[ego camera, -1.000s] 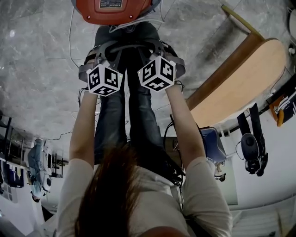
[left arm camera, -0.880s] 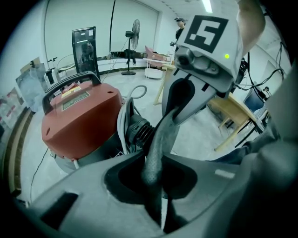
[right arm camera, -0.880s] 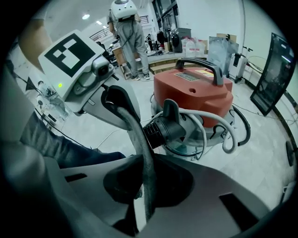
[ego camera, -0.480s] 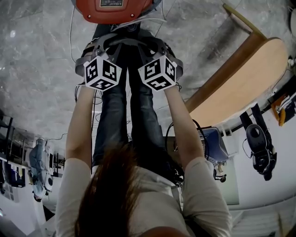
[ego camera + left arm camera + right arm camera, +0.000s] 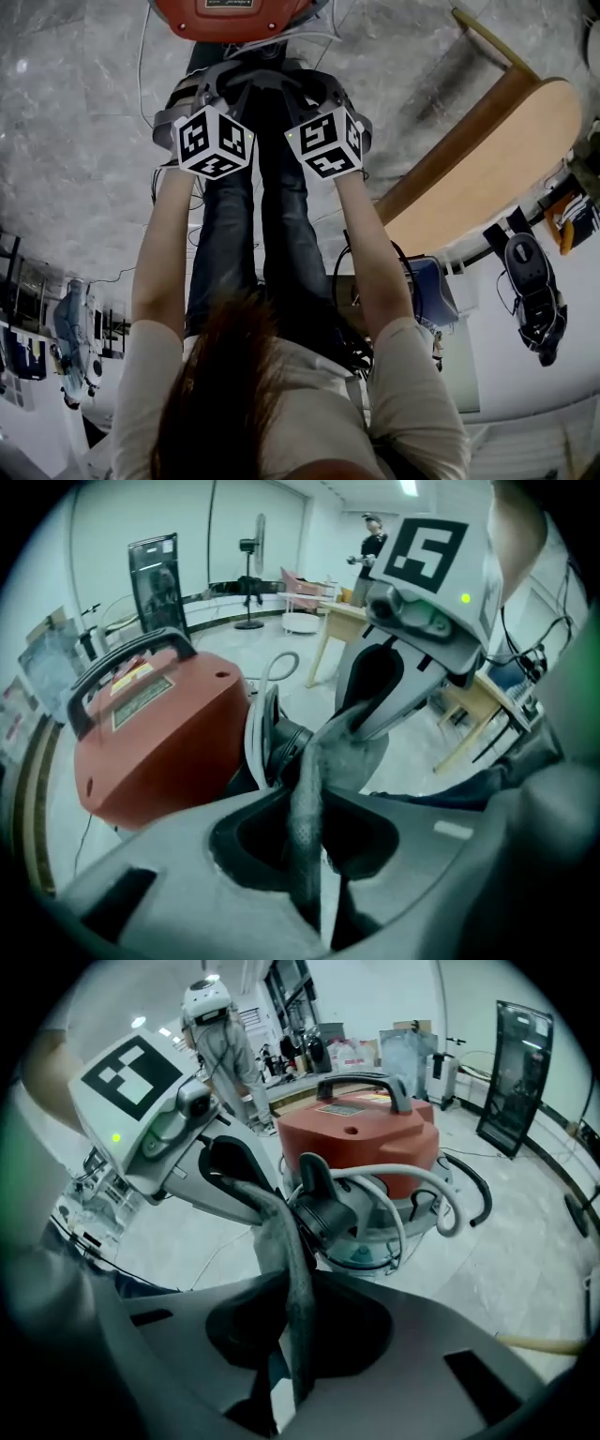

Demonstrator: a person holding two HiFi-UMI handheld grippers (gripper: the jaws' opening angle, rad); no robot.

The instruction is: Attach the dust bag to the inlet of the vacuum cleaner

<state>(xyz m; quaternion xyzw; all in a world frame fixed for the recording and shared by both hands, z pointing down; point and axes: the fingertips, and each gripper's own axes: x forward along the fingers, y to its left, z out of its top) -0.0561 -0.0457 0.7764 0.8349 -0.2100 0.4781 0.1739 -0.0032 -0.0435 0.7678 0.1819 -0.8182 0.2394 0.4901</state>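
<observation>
Fitting step in hand, by judgement: grips one fold of the grey dust bag [image 5: 352,752] in the left hand-held gripper [image 5: 314,855], jaws narrow and just closing back a little, and another fold in the right hand-held gripper [image 5: 291,1335], jaws narrow and just opening slightly. Holds the cloth just before the black inlet [image 5: 328,1211] of the red vacuum cleaner [image 5: 375,1138] on the floor [image 5: 75,112], seemingly not yet over it. Next, probably: spread the bag mouth and press it round the inlet rim. Open floor at both sides; hose [image 5: 412,1185] loops close beside the inlet.
</observation>
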